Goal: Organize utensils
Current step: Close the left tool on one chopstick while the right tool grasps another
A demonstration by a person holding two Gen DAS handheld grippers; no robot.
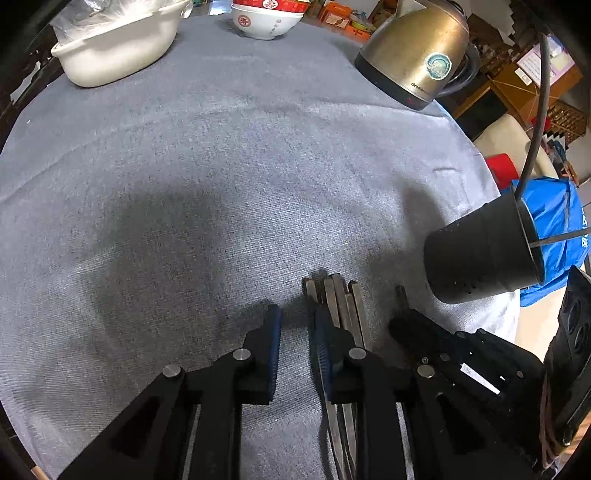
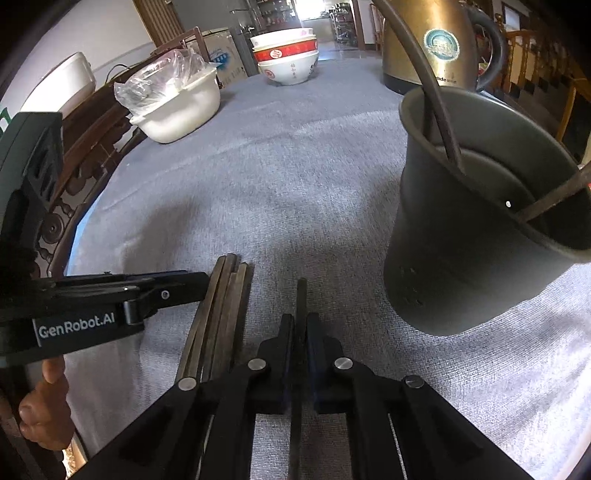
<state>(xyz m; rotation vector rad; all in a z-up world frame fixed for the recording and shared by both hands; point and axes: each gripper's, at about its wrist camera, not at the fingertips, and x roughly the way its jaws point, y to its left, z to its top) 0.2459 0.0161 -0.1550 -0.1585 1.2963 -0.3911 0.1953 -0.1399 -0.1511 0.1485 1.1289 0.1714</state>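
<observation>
A bundle of several dark chopsticks (image 1: 340, 299) (image 2: 221, 302) lies on the grey cloth. My left gripper (image 1: 295, 314) stands with a narrow gap and only cloth between its pads. Its right finger (image 1: 321, 332) rests against the bundle's left side. My right gripper (image 2: 301, 321) is shut on a single chopstick (image 2: 301, 288) that lies apart from the bundle, to its right. A dark utensil holder (image 2: 461, 240) (image 1: 480, 254) stands upright on the right, with two chopsticks leaning inside it. In the left wrist view the right gripper (image 1: 402, 321) sits just below the holder.
A brass kettle (image 1: 417, 51) (image 2: 436, 44) stands at the back right. Stacked bowls (image 1: 266, 18) (image 2: 288, 59) are at the back middle, and a white basin (image 1: 114, 48) (image 2: 177, 107) with a plastic bag at the back left. A hand (image 2: 44, 406) holds the left gripper. A blue bag (image 1: 554, 229) lies beyond the table's right edge.
</observation>
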